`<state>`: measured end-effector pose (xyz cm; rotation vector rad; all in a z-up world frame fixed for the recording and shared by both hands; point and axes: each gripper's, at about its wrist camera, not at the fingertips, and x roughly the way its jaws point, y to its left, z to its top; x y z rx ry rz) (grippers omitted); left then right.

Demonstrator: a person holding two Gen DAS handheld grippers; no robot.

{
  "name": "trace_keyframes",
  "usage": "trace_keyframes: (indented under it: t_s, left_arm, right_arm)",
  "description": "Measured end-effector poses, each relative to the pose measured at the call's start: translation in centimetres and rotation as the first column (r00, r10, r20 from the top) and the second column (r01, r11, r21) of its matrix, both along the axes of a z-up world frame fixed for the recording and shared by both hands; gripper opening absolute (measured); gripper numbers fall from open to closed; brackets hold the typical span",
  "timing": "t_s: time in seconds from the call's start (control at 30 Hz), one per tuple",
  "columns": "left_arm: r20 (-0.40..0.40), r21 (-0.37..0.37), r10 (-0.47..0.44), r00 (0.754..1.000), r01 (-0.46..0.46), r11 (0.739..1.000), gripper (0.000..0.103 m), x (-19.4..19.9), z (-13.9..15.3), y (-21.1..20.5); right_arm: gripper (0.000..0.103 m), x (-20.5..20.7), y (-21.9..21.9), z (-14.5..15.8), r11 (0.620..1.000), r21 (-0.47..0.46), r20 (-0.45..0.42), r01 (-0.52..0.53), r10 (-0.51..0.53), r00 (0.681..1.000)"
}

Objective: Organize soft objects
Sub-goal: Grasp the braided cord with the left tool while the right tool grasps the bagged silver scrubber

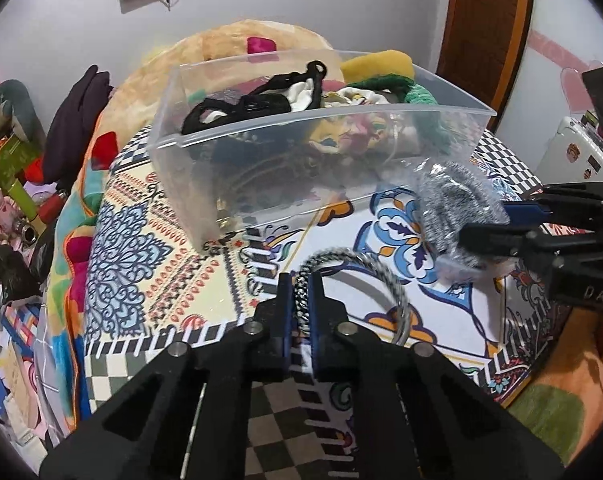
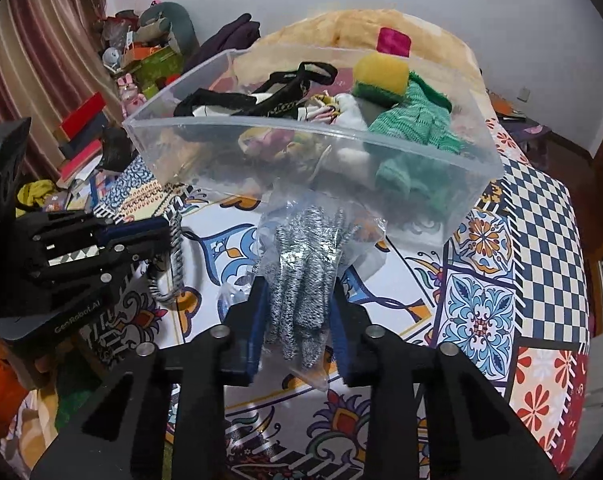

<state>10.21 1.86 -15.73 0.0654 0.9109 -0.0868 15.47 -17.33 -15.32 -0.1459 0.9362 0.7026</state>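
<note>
A clear plastic bin [image 1: 261, 184] [image 2: 453, 200] stands on the patterned table and holds socks, a green knit cloth [image 2: 413, 120] and a yellow-green sponge [image 2: 381, 76]. My left gripper [image 1: 301, 300] [image 2: 169, 236] is shut on a black-and-white braided cord loop [image 1: 365, 268] [image 2: 175, 256], held in front of the bin. My right gripper [image 2: 299, 312] [image 1: 485, 224] is shut on a pair of grey knit gloves in a clear plastic bag [image 2: 305, 272] [image 1: 449, 204], just before the bin's near wall.
The table wears a colourful tiled cloth [image 2: 481, 312]. A big plush toy [image 1: 237, 40] lies behind the bin. Clutter of boxes and toys [image 1: 9, 184] fills the floor at left. A wooden door frame [image 1: 481, 20] stands at the right.
</note>
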Motion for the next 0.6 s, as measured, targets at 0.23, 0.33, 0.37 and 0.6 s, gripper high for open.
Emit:
trace_keyframes:
  t_s: [0.23, 0.33, 0.37, 0.6]
  left_arm:
    - [0.047, -0.027, 0.032, 0.998, -0.03, 0.999, 0.006, -1.1, 1.7, 1.3]
    - [0.086, -0.036, 0.037, 0.996, -0.034, 0.999, 0.006, -1.5, 3.3, 1.5]
    - [0.101, -0.039, 0.039, 0.994, -0.035, 0.999, 0.006, -1.6, 3.8, 1.5]
    - [0.218, -0.07, 0.052, 0.975, -0.037, 0.997, 0.005, -1.2, 8.3, 1.7]
  right_arm:
    - [0.021, -1.0, -0.8, 1.4, 1.0, 0.027, 0.058, -0.006, 0.004, 0.998]
    - [0.021, -1.4, -1.1, 2.3, 0.999, 0.046, 0.079, -0.011, 0.007, 0.997]
    - [0.021, -1.6, -1.2, 2.6, 0.999, 0.052, 0.088, -0.011, 0.006, 0.996]
    - [0.021, -1.6, -1.8, 5.6, 0.996, 0.091, 0.17, 0.002, -0.017, 0.985]
